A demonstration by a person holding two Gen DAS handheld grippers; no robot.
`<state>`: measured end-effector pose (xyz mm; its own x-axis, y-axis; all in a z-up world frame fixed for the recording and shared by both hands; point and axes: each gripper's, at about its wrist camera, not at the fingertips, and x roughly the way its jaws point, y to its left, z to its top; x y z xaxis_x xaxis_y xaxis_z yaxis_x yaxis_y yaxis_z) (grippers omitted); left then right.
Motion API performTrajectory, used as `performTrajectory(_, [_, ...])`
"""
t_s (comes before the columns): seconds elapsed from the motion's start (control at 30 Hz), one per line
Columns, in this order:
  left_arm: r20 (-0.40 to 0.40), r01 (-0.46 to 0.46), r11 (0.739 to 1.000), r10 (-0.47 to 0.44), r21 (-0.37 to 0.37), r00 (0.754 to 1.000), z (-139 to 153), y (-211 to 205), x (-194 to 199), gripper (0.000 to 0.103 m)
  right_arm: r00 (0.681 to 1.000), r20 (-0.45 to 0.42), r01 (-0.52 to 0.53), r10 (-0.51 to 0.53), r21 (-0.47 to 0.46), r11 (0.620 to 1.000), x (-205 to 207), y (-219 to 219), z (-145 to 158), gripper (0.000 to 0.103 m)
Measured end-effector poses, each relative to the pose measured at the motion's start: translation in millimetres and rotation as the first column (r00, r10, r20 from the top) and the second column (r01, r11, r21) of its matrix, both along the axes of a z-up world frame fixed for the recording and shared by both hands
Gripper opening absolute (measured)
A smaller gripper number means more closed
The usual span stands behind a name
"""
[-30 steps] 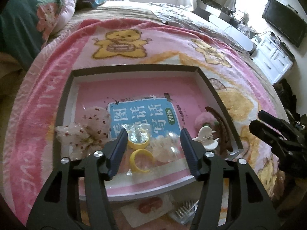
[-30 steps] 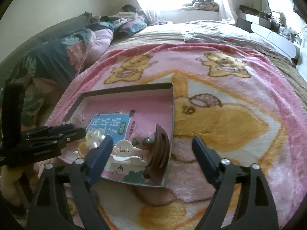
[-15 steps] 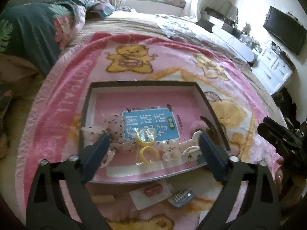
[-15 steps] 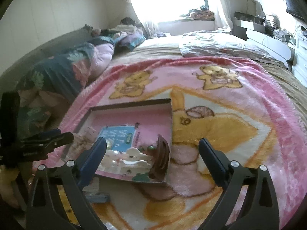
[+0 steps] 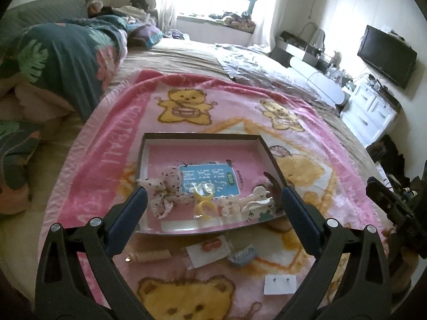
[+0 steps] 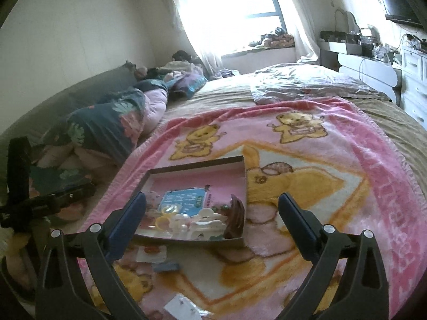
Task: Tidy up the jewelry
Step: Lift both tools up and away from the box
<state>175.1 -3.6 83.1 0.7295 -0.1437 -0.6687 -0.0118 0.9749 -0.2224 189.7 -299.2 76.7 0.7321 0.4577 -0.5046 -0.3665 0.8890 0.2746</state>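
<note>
Left gripper and right gripper, both released and empty, above the jewelry tray on the bed's blanket.

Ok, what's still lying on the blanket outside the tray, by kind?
Card-mounted pieces: 2, white earring card and packet with red piece
Combs: 1, blue-grey comb
Ribbed beige clips: 1, beige clip
Total: 4, all on the near side of the tray.

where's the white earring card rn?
Left wrist view: white earring card lies on the pink blanket, outside the tray, lower right, just below the blue comb.
</note>
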Motion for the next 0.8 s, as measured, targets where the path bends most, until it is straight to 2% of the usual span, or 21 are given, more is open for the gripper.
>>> performTrajectory(0.37, [0.036,-0.025,1.000,0.025,-0.014,0.999,14,16,-34,0.094,0.998,0.061,-0.032,0.032,-0.001,0.999,-39,9,24,0.099])
performTrajectory(0.8, [0.038,-0.016,1.000,0.016,0.000,0.999,8,18,-66,0.094,0.994,0.065,-0.077,0.082,-0.075,0.994,-70,24,18,0.099])
